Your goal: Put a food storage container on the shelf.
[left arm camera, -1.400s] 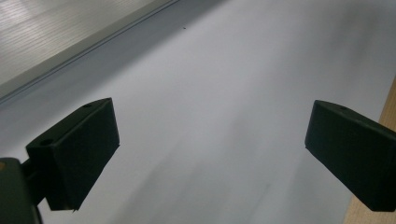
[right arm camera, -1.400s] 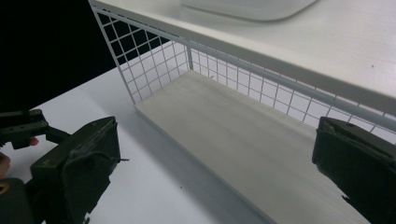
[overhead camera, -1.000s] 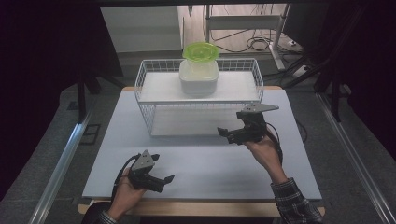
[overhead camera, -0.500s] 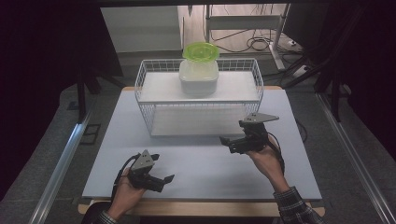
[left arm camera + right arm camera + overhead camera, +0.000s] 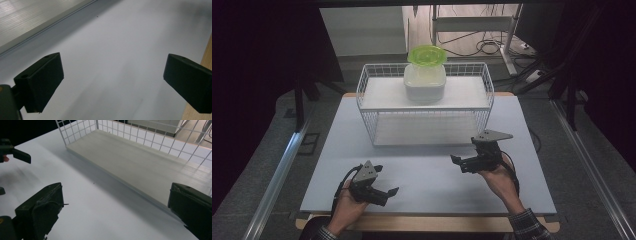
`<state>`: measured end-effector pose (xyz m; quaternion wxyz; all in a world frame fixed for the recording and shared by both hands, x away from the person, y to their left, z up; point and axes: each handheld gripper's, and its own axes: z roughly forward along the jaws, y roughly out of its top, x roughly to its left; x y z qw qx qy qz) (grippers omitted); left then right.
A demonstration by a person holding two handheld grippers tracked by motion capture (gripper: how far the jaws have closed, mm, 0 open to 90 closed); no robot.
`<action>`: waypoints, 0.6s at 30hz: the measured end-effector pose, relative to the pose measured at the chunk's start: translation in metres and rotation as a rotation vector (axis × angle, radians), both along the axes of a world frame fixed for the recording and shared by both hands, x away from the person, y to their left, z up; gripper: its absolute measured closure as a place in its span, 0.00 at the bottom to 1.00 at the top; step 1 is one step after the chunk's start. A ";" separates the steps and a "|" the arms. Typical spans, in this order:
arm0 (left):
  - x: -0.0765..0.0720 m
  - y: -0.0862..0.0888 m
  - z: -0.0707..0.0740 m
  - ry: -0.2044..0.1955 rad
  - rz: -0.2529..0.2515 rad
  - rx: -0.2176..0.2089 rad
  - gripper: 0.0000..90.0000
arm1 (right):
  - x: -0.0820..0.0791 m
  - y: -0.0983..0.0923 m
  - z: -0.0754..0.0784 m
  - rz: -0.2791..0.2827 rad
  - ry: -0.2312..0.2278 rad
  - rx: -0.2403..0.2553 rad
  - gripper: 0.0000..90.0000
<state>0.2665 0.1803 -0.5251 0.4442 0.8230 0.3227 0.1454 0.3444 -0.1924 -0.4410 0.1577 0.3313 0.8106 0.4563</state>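
A white tub with a bright green lid (image 5: 425,75) stands on the top board of a white wire rack (image 5: 368,120) at the back of the table. My left gripper (image 5: 388,195) rests low near the table's front left, open and holding nothing. Its two black jaws stand wide apart over bare white tabletop in the left gripper view (image 5: 112,82). My right gripper (image 5: 459,164) hovers in front of the rack's right half, also open and holding nothing. In the right gripper view (image 5: 115,212) its jaws point at the rack's lower shelf (image 5: 140,162).
The white table top (image 5: 432,185) spreads between the two hands. A wooden edge (image 5: 207,57) borders it by the left gripper. The left gripper (image 5: 15,153) appears at the far left of the right gripper view. Metal rails and cables lie on the floor around the table.
My right gripper has drawn back from the rack toward the table's front edge. The left gripper and the tub have stayed where they were.
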 end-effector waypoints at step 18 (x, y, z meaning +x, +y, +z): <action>0.001 -0.001 -0.001 0.011 -0.002 0.005 0.03 | -0.013 -0.019 -0.033 -0.035 0.040 -0.034 0.00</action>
